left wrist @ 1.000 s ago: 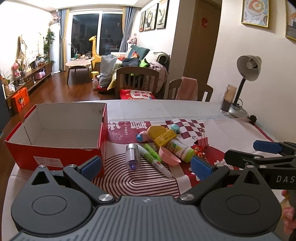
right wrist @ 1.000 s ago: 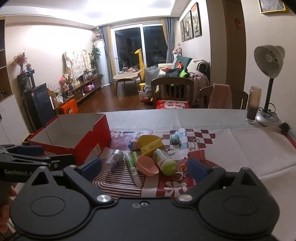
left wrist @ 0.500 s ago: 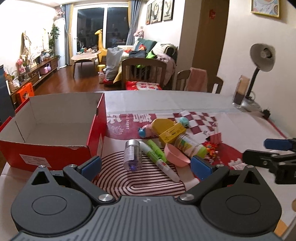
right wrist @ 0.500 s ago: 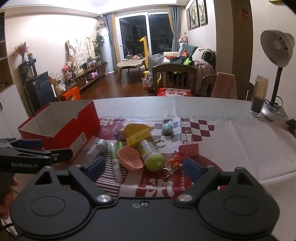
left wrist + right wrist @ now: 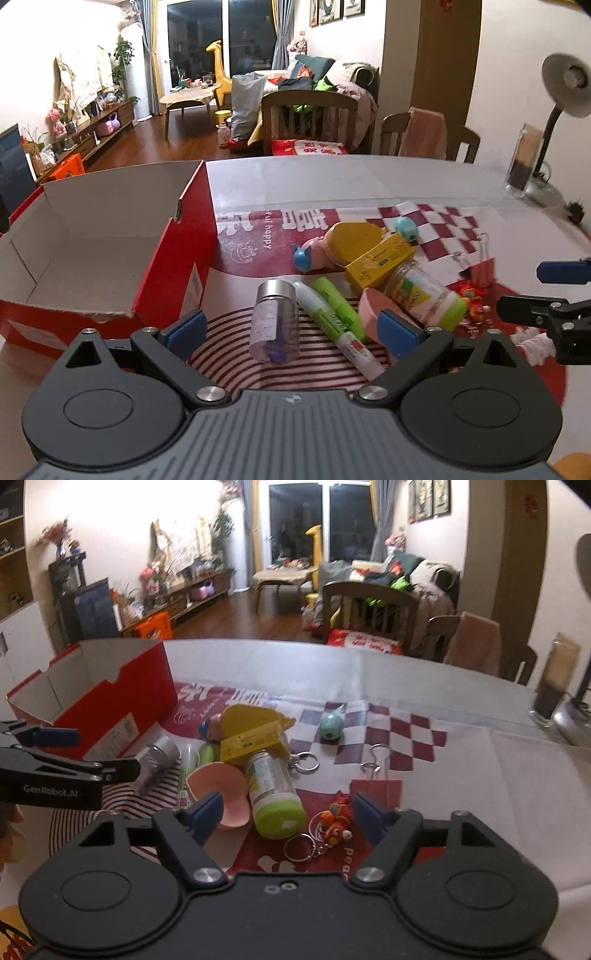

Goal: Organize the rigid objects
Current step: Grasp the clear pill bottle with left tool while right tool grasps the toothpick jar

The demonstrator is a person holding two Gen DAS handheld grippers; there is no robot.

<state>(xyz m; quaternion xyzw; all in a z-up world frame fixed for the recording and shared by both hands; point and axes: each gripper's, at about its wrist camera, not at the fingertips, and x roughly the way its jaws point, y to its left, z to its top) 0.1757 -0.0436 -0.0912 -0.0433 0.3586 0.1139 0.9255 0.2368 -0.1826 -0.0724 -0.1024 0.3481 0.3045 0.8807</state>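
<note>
A heap of small items lies on the red-patterned mat. In the left wrist view my left gripper (image 5: 291,328) is closing; a clear jar with a silver lid (image 5: 275,321) and a white-green glue stick (image 5: 332,325) lie between its fingers, untouched. In the right wrist view my right gripper (image 5: 288,812) is also closing, with a green-capped bottle (image 5: 275,786) lying between its pads (image 5: 207,810), which are clear of it. A pink scoop (image 5: 221,790) rests by the left pad. The open red shoebox (image 5: 110,236) stands empty at the left.
A yellow box (image 5: 251,740) leans on a yellow toy (image 5: 354,240). A keychain figure (image 5: 336,818), a pink binder clip (image 5: 376,786) and a teal ball (image 5: 330,725) lie to the right. A desk lamp (image 5: 565,92) and a glass (image 5: 522,166) stand at the back right.
Both grippers have moved forward and down towards the heap, so the items look larger. The right gripper's jaws have narrowed markedly, the left's slightly.
</note>
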